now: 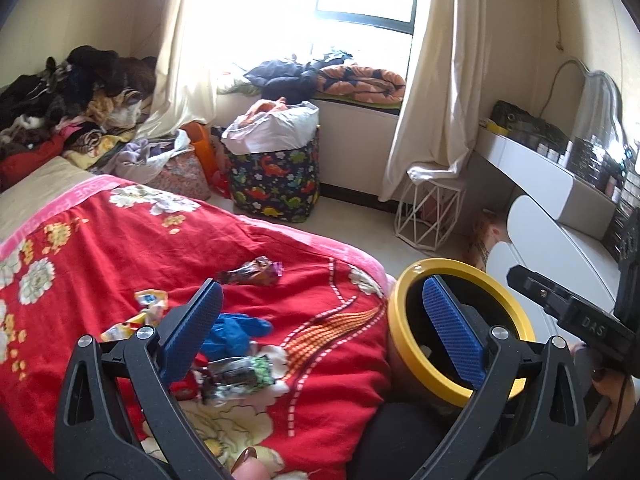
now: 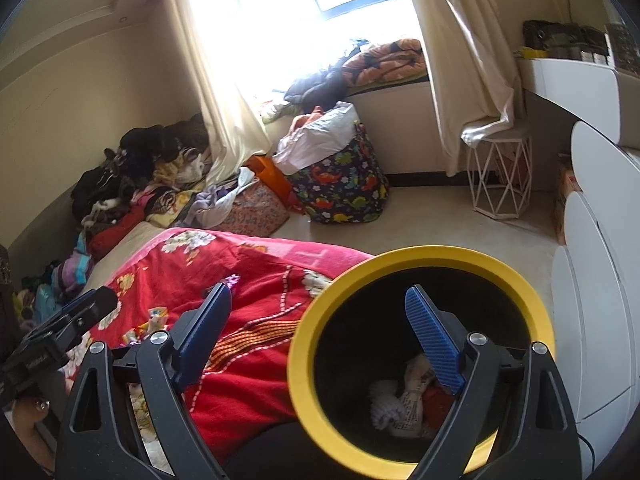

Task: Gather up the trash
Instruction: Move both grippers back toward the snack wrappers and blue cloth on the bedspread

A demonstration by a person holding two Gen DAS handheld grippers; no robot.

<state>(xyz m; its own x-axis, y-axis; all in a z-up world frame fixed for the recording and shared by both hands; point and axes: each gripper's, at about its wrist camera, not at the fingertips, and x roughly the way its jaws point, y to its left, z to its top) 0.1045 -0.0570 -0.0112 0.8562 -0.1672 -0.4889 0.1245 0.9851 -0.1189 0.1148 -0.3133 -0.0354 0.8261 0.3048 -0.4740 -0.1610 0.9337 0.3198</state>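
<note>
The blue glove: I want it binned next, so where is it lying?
In the left wrist view the blue glove lies on the red floral blanket, just right of the left finger, above a crumpled clear wrapper and left of the yellow-rimmed bin.

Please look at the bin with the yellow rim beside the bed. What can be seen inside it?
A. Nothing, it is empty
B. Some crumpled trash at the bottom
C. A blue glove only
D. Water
B: the right wrist view looks down into the yellow-rimmed bin, where crumpled white and red trash lies at its dark bottom; the blue glove lies on the red blanket.
</note>
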